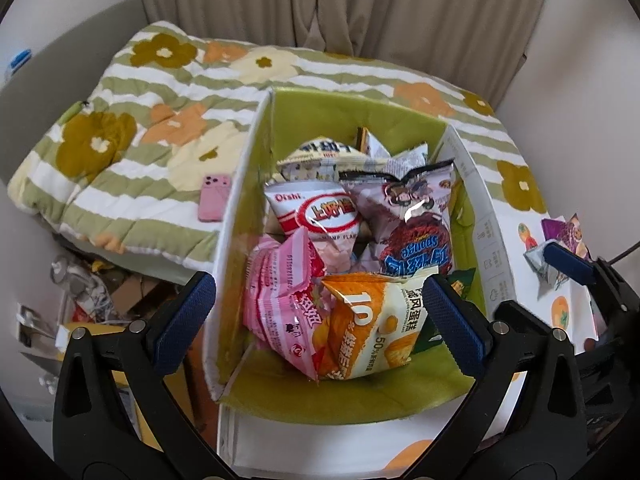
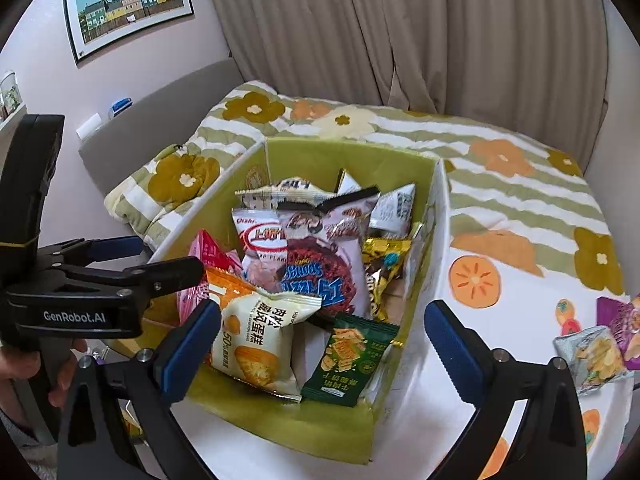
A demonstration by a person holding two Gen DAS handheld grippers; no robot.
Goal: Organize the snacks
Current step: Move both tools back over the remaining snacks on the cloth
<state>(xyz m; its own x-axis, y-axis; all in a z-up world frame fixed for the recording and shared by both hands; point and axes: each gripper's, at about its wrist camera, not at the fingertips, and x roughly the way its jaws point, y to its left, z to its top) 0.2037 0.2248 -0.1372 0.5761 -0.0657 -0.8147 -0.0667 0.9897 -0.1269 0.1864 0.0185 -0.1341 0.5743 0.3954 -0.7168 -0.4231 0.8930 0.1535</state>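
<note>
Hovering spread, both hand-held grippers (image 1: 316, 316) (image 2: 322, 338) empty; green cracker packet (image 2: 350, 360) lengthwise along box (image 2: 280, 420)

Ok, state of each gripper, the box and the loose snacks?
Left gripper: open, empty, over the box.
Right gripper: open, empty.
Green-lined cardboard box: flaps open, crowded with packets.
Orange-and-cream cake packet: inside, on top.
Silver chip packet: outside, on the tablecloth.

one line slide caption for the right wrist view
Open right gripper above green-lined cardboard box of snack packets; two packets remain on the tablecloth.
</note>
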